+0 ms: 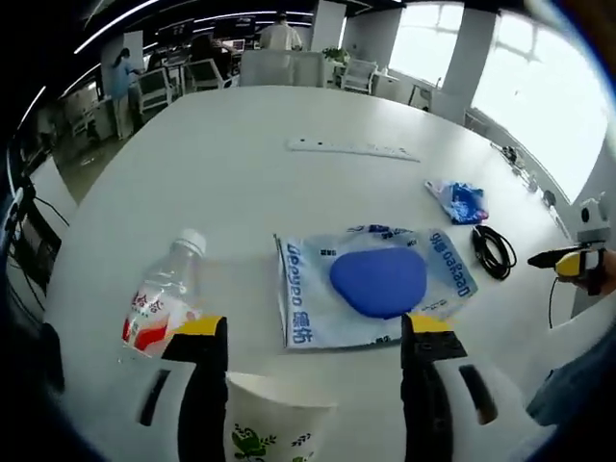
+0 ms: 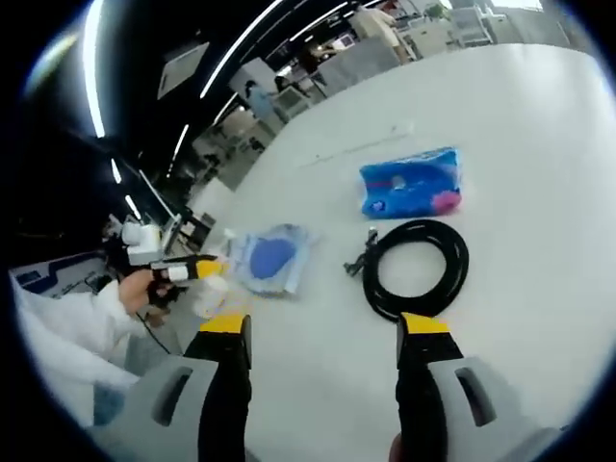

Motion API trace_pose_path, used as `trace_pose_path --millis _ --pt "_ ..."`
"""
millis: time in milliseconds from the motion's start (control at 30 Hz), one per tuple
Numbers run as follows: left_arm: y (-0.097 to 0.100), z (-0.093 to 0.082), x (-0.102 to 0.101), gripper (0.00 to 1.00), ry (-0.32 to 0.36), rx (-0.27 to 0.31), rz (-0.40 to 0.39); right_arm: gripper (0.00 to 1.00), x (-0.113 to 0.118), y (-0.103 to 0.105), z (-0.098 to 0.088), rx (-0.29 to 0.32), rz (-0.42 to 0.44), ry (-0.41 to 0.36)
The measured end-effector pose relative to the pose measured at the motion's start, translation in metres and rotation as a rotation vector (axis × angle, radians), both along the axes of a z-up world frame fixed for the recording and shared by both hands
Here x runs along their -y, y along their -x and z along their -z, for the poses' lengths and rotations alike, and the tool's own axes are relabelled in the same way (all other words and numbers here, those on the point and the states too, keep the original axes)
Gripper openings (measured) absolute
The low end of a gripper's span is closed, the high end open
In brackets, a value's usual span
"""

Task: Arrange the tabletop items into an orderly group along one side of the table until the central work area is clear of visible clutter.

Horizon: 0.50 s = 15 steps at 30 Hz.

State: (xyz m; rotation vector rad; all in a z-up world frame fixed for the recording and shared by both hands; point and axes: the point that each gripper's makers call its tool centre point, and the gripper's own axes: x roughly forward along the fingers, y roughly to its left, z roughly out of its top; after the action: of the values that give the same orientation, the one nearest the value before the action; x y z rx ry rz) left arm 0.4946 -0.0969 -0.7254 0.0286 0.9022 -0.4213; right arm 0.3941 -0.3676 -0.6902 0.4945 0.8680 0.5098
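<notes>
In the left gripper view, the left gripper (image 1: pixel 316 332) rises from the bottom of the frame with its fingers (image 1: pixel 204 385) spread wide, and a white paper cup (image 1: pixel 272 422) with a green print sits between them at the bottom centre; whether the fingers touch it cannot be told. Just above the fingers, at the centre of the frame, a clear plastic bag (image 1: pixel 371 282) with blue print lies flat on the white table (image 1: pixel 241 164), with a blue rounded thing inside it. At lower left a small water bottle (image 1: pixel 166 303) with a red and white label lies beside the left finger. At right are a small blue packet (image 1: pixel 458 200) and, below it, a coiled black cable (image 1: pixel 493 250). A long white strip (image 1: pixel 351 148) lies above the centre. In the right gripper view, the right gripper (image 2: pixel 320 332) stands at the bottom with its fingers (image 2: pixel 225 385) wide apart and nothing between them, above bare table (image 2: pixel 539 144). The cable (image 2: pixel 418 268) lies just above the fingers, the blue packet (image 2: pixel 412 182) higher up, and the bag (image 2: pixel 269 257) at centre left. At left, a hand (image 2: pixel 142 291) holds the other gripper.
</notes>
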Motion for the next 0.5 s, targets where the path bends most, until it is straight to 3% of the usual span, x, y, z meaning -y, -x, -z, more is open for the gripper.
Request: trace_pose_path --millis 233,500 --pt "0.0 0.015 -0.002 0.64 -0.005 -0.053 -0.023 0.52 -0.04 -0.019 0.005 -0.027 -0.064 -0.021" --pt "-0.004 0.021 -0.003 0.56 -0.007 -0.064 -0.035 0.49 -0.082 -0.032 0.023 -0.093 -0.138 -0.008"
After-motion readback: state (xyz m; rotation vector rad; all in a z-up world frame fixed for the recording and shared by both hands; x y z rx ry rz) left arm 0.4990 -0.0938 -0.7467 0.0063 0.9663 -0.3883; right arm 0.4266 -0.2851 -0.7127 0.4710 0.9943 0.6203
